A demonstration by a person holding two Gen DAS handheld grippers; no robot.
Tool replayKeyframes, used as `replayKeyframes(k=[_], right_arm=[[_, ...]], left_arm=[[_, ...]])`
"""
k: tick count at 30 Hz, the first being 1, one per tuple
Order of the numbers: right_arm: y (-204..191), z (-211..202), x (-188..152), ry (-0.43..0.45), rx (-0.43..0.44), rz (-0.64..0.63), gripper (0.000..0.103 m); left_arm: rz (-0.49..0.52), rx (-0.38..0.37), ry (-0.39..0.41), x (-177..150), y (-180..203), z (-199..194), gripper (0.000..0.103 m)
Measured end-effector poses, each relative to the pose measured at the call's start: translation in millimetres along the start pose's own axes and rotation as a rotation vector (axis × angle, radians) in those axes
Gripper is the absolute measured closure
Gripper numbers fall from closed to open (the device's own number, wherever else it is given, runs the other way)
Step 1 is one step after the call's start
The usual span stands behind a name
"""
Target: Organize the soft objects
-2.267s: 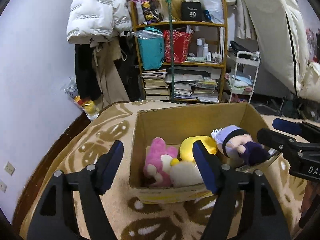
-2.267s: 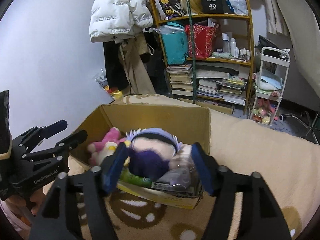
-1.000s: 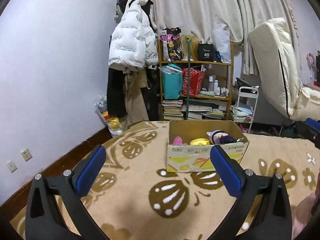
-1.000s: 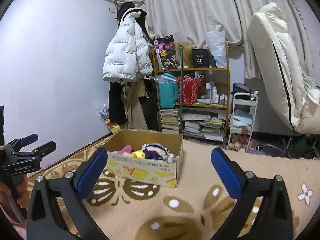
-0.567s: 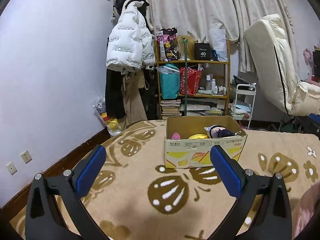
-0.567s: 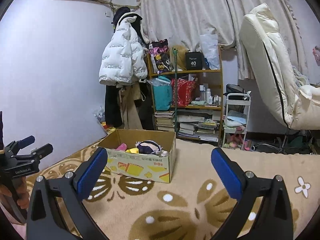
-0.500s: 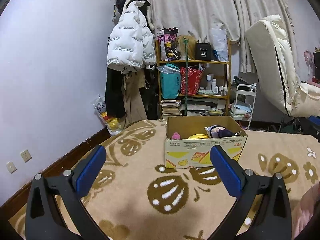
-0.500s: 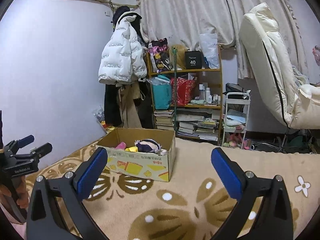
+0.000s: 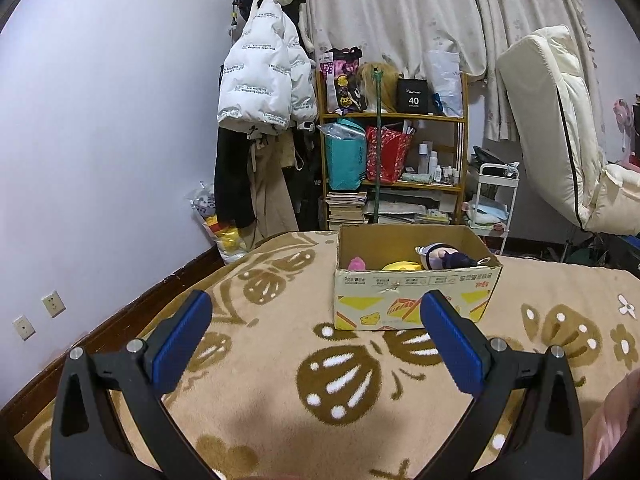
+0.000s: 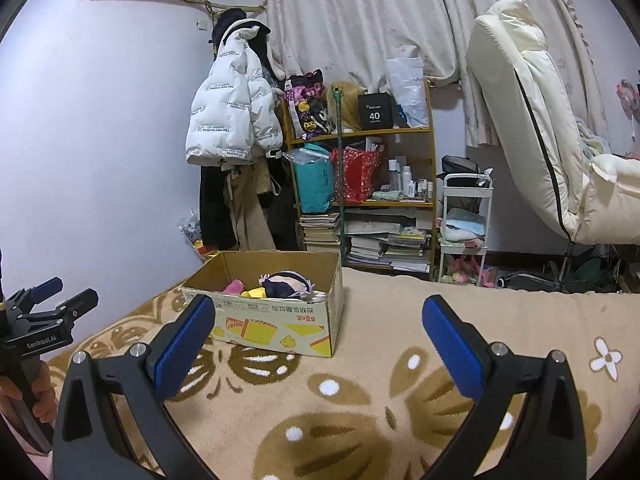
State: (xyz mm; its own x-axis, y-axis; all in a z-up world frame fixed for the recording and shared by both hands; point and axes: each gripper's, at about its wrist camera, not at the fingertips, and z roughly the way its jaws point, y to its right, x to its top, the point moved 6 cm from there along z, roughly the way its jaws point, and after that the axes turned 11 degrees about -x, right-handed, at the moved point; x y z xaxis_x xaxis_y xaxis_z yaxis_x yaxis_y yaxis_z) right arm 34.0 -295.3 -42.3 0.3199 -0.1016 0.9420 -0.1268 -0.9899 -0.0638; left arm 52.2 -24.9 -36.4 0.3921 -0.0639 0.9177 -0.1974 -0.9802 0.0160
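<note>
A cardboard box [image 9: 416, 292] stands on the beige patterned blanket [image 9: 280, 360]. Inside it lie a pink plush [image 9: 354, 263], a yellow plush [image 9: 401, 266] and a purple-haired doll [image 9: 444, 256]. The box [image 10: 276, 320] and the doll [image 10: 285, 282] also show in the right wrist view. My left gripper [image 9: 316, 336] is open and empty, well back from the box. My right gripper [image 10: 316, 340] is open and empty, also back from the box. The left gripper [image 10: 48, 304] shows at the left edge of the right wrist view.
A wooden shelf [image 9: 394, 168] with bags, books and bottles stands behind the box. A white puffer jacket [image 9: 260, 80] hangs to its left. A white cart [image 10: 466, 224] and a folded cream mattress [image 10: 532, 120] stand at the right.
Both grippers have pulled back from the box and opened wide; the purple-haired doll now lies in the box. In the last half second little has moved.
</note>
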Motion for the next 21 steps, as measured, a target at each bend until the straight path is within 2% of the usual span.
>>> replayKeyframes(k=[21], right_arm=[[5.9,0.8,1.4,0.005,-0.001,0.006,0.000]], left_arm=[[0.004,-0.009,-0.025,-3.2,4.0,7.6,0.001]])
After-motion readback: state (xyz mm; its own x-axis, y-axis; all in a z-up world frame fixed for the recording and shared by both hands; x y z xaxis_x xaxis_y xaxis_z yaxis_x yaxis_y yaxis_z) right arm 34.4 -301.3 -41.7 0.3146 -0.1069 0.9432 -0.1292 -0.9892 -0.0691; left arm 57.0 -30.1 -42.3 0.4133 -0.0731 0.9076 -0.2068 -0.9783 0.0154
